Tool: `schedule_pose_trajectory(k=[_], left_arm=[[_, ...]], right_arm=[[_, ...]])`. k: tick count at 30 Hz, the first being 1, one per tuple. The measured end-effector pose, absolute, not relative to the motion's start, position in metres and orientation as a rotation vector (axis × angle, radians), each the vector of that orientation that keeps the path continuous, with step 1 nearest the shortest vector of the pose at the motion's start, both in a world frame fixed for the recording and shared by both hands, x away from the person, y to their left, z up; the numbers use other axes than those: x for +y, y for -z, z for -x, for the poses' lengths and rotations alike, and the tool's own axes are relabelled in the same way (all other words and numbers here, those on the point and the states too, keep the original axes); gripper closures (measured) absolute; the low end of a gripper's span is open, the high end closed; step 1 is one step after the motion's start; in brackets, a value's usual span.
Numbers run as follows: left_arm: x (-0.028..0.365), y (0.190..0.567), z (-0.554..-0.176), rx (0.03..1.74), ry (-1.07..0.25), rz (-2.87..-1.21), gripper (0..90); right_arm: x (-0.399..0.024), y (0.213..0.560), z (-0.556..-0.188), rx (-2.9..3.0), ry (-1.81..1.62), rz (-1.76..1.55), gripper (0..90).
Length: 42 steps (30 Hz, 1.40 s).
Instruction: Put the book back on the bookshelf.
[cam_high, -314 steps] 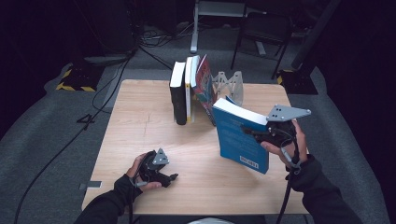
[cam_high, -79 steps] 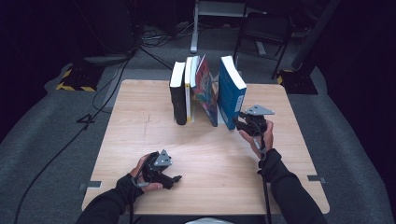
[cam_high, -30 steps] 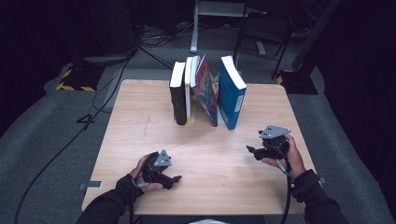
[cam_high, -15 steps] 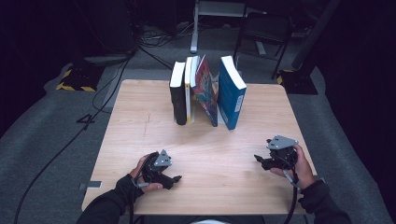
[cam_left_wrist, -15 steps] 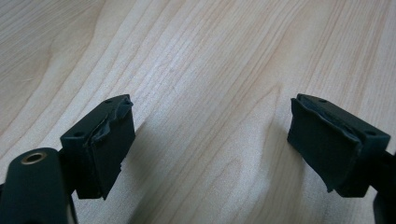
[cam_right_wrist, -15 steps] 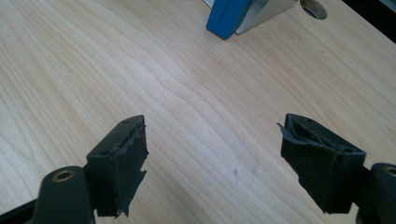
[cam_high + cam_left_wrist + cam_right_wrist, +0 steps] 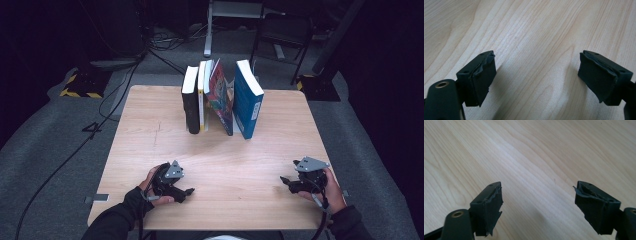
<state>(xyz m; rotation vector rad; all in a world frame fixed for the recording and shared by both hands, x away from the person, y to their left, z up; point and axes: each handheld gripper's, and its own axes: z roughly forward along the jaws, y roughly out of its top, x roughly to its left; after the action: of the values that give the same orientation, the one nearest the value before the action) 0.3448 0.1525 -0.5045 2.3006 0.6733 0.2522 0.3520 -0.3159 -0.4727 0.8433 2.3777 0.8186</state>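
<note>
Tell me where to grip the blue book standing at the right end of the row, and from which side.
Grip the upright blue book across its thickness at the near top corner, coming in from the right gripper side. Its right cover is open to the wooden table, while the colourful leaning book crowds its left.

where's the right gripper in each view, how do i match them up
High view: right gripper at lower right, in the person's hand, jaws open above the table.
Right gripper view: its own gripper, black jaws rising from the bottom, apart.
Left gripper view: wood and that gripper's own jaws.
Shared landmark: the table's pale wood grain.
</note>
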Motion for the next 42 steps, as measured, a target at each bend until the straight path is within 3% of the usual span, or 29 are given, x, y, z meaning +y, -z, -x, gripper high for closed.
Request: schedule_pose_trajectory(k=[20,42], left_arm=[[0.152,0.505,-0.345,0.674,-0.252,-2.300,14.7],[0.153,0.505,-0.346,0.656,-0.247,-2.306,14.6]], right_arm=[[-0.378,0.505,-0.330,2.310,-1.020,-1.154,18.3],[-0.379,0.505,-0.329,2.291,-1.011,-1.176,18.0]])
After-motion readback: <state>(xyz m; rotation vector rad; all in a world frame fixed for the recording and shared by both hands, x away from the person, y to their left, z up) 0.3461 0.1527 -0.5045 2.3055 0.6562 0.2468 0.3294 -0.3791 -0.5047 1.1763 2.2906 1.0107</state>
